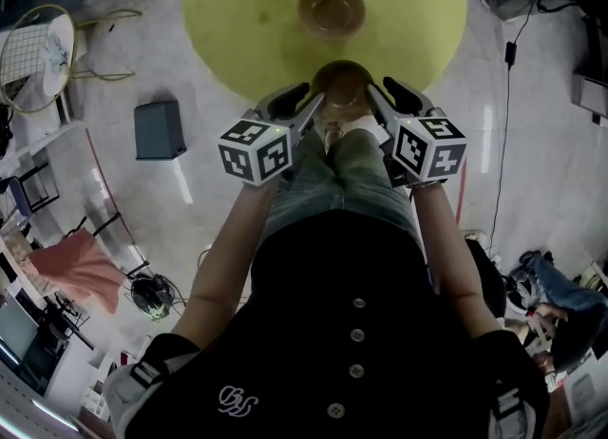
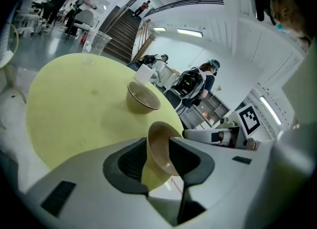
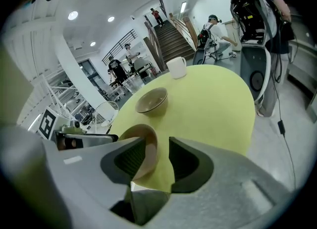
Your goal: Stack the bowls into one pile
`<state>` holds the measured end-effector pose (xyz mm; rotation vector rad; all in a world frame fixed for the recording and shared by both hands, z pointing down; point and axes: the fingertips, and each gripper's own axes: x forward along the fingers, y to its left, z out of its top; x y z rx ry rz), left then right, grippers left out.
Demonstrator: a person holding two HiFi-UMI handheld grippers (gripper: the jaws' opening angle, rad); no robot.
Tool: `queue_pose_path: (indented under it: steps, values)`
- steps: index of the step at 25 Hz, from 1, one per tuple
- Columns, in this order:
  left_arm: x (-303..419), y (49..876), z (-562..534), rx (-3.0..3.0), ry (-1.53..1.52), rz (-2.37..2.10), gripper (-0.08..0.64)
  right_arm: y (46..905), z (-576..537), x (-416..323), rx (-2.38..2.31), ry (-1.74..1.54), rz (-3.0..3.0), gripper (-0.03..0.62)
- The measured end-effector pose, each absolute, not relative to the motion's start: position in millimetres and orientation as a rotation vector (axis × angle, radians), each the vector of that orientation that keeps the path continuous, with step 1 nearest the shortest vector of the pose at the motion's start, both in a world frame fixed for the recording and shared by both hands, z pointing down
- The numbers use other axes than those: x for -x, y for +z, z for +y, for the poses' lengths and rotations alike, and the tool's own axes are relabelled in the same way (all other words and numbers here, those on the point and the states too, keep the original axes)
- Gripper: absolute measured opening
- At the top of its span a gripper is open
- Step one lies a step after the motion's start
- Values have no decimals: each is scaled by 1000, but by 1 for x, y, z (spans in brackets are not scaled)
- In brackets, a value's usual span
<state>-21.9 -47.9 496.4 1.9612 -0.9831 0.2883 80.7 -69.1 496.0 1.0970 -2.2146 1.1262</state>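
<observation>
Currently the near bowl [image 1: 342,82] sits upright at the table [image 1: 237,19] edge closest to the person. The left gripper [image 1: 306,106] and right gripper [image 1: 378,101] flank it, tips at its rim in the head view.

Left gripper view: jaws a narrow gap apart, with the bowl's wall standing in that gap. The rim runs right along one jaw and the other jaw covers part of the bowl's inside. The gap looks wider than the wall, so it isn't clamped as far as I can see.

Right gripper view: same narrow spread. One jaw hides most of the bowl and the rim edge shows in the gap. A strip of table is visible between the rim and the other jaw — no grip.

The far bowl [image 1: 332,8] stands upright and empty near the table's middle, well apart from the near one — nothing stacked yet.

A white mug [image 3: 177,67] is near the table's far edge in the right gripper view. A clear cup [image 2: 96,42] is at the far edge in the left gripper view.
</observation>
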Motion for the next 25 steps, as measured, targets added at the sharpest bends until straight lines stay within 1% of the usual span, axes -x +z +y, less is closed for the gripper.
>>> queue_pose_path:
  steps: [16,25]
  values:
    - [17,514,-31,-1932,340,-955,127,516,-38,-67,-1032,1247,-2200,135]
    - [11,510,-36,-1945,338,-930,127,509,-43,-63,-1028,1238,-2228,135]
